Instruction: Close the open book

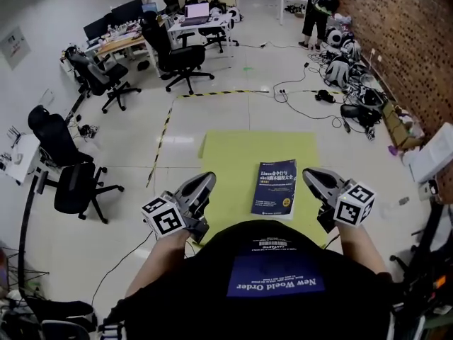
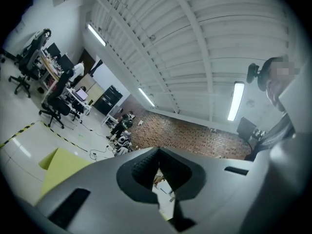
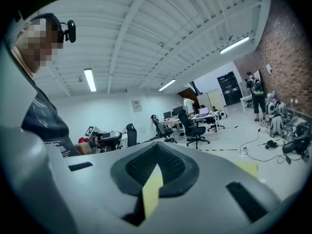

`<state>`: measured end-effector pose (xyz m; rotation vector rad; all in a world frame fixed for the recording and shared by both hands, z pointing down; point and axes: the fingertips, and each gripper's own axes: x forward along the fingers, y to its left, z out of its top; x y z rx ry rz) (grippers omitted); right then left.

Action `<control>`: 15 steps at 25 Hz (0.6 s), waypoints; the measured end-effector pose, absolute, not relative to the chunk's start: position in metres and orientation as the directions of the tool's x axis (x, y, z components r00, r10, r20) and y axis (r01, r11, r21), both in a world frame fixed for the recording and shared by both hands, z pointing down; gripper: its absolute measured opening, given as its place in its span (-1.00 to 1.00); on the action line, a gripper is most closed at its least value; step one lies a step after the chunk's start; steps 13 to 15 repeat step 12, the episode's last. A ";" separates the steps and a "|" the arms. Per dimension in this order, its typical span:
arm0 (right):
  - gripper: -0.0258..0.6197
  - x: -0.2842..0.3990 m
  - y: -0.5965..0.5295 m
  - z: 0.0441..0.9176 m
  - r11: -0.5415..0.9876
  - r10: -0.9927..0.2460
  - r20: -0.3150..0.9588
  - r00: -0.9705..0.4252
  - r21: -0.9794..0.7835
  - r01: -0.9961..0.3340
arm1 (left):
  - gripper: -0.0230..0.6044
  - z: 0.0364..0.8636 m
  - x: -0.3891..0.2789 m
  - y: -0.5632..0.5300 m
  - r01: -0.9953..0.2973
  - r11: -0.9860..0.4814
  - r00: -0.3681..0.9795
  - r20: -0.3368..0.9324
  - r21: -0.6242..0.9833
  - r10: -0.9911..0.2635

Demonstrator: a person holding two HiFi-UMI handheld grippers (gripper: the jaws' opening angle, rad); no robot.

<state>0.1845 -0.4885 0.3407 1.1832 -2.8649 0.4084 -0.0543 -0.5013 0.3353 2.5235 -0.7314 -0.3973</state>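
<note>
Head view: a closed book with a blue cover lies flat, cover up, on a yellow-green surface. The left claw is over the near left part of the surface and the right claw over the near right part. The book sits between them, closer to the right claw, and neither claw holds it. Both claws taper to a closed point. Each carries a marker cube, one on the left and one on the right. Beyond the surface, the pale floor is crossed by a strip of black-and-yellow tape. Black office chairs stand at desks further off, and cables lie along a brick wall on the right.

Left gripper view: the left claw's two jaws meet at their tips with nothing clamped between them. Only distant clutter, too small to name, shows through the small notch behind the tips. A corner of the yellow-green surface shows low on the left. Beyond it are the chairs, the brick wall and long ceiling lights.

Right gripper view: the right claw's jaws are also together at the tips and grip nothing. The narrow wedge behind the tips shows only the surface's yellow-green. The left claw with its marker cube shows at the left, beside the person's dark shirt. The book does not appear in this view.
</note>
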 end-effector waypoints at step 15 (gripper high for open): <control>-0.97 0.151 -0.488 0.344 0.686 -0.685 0.134 -0.716 -0.212 -0.696 | -0.91 0.343 -0.082 -0.503 -0.400 -0.746 0.831 -0.132 0.533 -0.540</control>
